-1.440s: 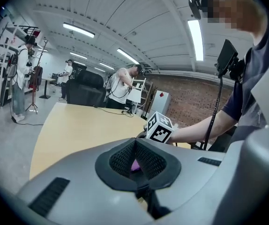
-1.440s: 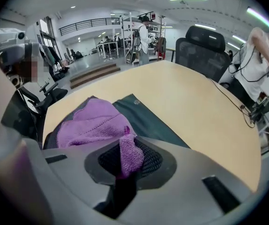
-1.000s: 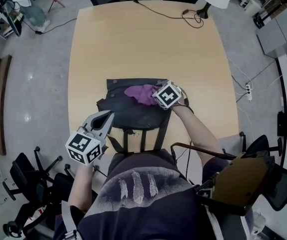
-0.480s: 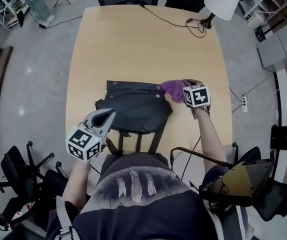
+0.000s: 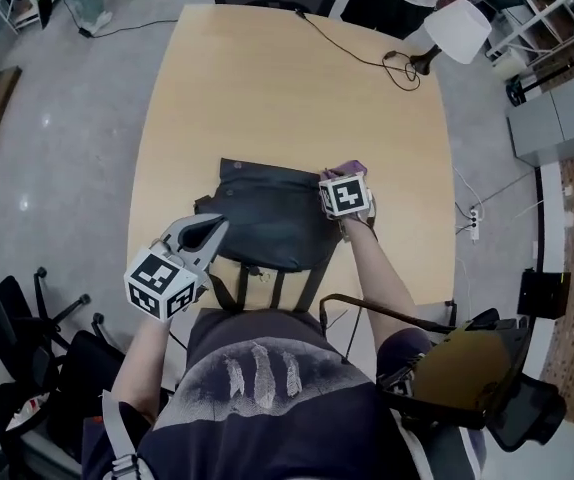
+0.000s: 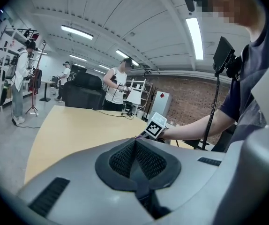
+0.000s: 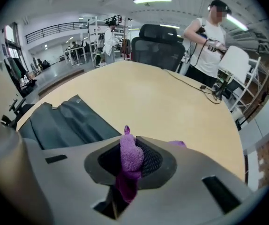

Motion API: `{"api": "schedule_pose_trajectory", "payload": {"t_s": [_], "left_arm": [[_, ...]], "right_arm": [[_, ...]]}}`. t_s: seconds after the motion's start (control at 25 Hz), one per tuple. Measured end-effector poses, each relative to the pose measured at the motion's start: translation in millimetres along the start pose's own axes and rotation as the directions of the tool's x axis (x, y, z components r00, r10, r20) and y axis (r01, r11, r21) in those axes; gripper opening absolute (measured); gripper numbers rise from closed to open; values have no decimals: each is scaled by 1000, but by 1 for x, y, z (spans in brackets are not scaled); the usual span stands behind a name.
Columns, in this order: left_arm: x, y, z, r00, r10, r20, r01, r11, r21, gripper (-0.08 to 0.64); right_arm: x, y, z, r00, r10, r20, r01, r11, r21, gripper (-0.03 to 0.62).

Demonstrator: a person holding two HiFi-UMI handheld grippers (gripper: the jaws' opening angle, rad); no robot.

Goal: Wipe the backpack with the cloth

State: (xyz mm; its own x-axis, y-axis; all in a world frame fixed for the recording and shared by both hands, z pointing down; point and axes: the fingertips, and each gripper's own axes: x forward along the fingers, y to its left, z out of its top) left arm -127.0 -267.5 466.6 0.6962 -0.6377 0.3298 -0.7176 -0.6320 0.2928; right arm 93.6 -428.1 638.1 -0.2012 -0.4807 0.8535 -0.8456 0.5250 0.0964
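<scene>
The dark backpack (image 5: 267, 223) lies flat on the bench (image 5: 267, 88) as the purple cloth (image 5: 349, 168), pinched tight in the right hand-held gripper (image 7: 130, 144), swings back from bare wood onto its right edge (another pass looks likely), while the left hand-held gripper (image 6: 135, 146) hovers closed and empty.

One backpack (image 5: 267, 220), one cloth (image 7: 130, 157), two claws (image 5: 213, 228) (image 7: 130, 146), one table (image 5: 267, 88), one lamp (image 5: 457, 28)

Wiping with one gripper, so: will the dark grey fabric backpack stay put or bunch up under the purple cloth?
Likely floppy: the dark grey fabric backpack lies flat and creased on the smooth wooden table. It may bunch or slide; the shut left gripper beside it isn't gripping it.
</scene>
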Motion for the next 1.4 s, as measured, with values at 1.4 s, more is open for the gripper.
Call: {"api": "schedule_pose_trajectory", "payload": {"t_s": [1.4], "left_arm": [[-77,70,-34,990,142,-9,-142,985,-93,8]], "right_arm": [[-59,291,129,350,895,277,-899,237,369,51]]}}
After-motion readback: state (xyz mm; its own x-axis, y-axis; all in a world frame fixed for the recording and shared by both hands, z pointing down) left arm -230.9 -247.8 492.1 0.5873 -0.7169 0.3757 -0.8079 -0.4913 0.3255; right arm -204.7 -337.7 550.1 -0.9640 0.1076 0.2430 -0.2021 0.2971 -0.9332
